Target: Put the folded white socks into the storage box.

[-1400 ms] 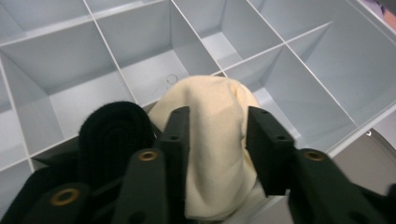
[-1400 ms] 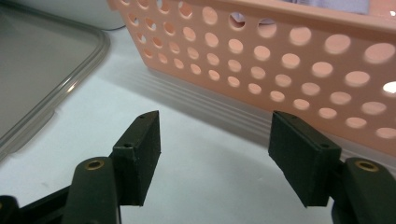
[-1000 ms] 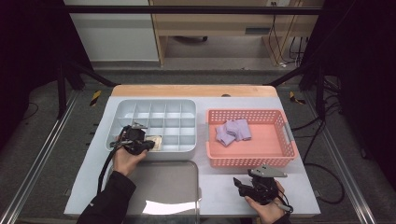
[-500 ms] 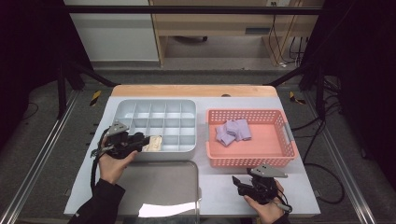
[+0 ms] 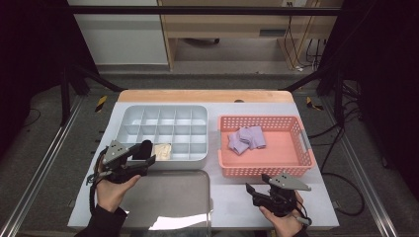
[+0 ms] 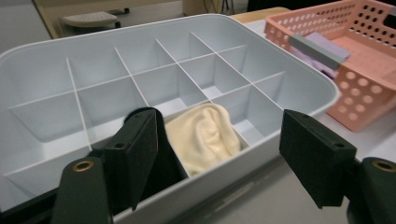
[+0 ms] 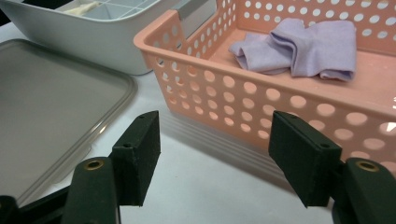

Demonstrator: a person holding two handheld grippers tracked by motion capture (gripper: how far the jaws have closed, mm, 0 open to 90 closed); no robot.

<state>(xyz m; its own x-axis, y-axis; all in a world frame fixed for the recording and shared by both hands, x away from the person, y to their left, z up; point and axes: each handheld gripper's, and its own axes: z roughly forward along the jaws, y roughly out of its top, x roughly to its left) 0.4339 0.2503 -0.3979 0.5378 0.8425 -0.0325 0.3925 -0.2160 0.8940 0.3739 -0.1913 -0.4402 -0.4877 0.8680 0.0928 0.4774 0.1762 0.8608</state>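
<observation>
Beside the divided tray [image 5: 200,129], left gripper [image 6: 219,154] gapes over a cream cloth [image 6: 205,137]; right gripper [image 7: 215,154] hovers empty, jaws apart.

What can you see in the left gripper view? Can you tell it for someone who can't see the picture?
A cream cloth lies bunched in a front compartment of a pale grey divided box, just beyond the open left claw. One black jaw dips into the compartment beside the cloth, the other stands outside the box. A pink basket with purple cloths sits at the right.
</observation>
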